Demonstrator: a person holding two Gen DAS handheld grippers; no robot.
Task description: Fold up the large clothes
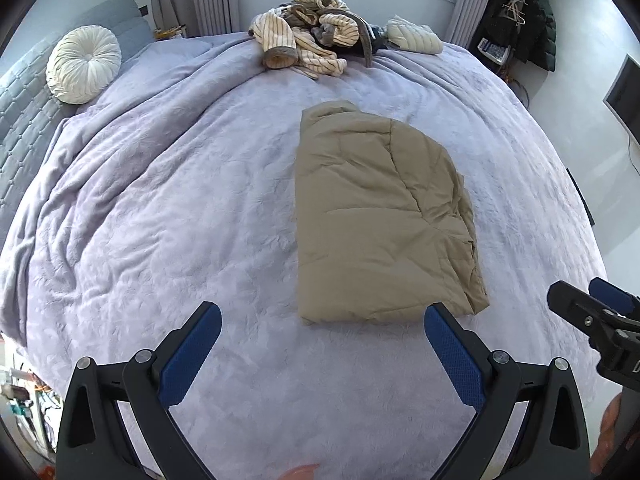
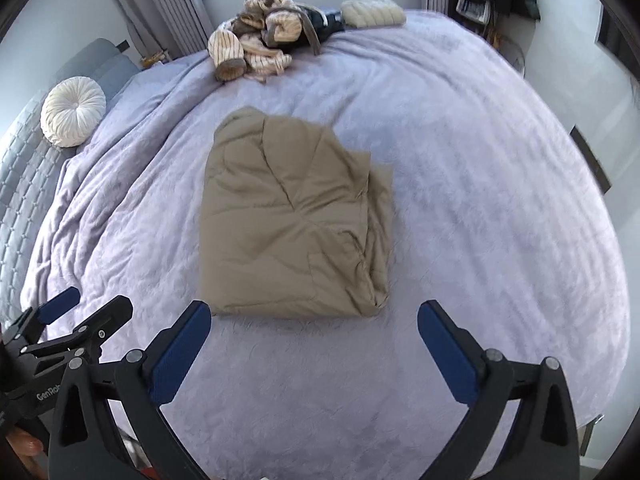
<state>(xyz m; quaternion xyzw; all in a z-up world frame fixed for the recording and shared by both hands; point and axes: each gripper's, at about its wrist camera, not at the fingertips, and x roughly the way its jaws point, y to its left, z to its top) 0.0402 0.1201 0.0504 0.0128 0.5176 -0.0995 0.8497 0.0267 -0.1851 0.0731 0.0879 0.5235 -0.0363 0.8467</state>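
Note:
A tan padded jacket (image 1: 380, 220) lies folded into a compact rectangle on the lavender bed cover (image 1: 160, 220); it also shows in the right wrist view (image 2: 292, 220). My left gripper (image 1: 322, 322) is open and empty, held above the cover just short of the jacket's near edge. My right gripper (image 2: 314, 318) is open and empty, also just short of that near edge. The right gripper shows at the right edge of the left wrist view (image 1: 592, 312); the left gripper shows at the lower left of the right wrist view (image 2: 76, 316).
A heap of striped cream and brown clothes (image 1: 308, 36) lies at the far end of the bed, with a folded cream garment (image 1: 414, 36) beside it. A round white cushion (image 1: 84, 64) rests by the grey headboard (image 1: 24, 120) at left. A clothes rack (image 1: 520, 12) stands at far right.

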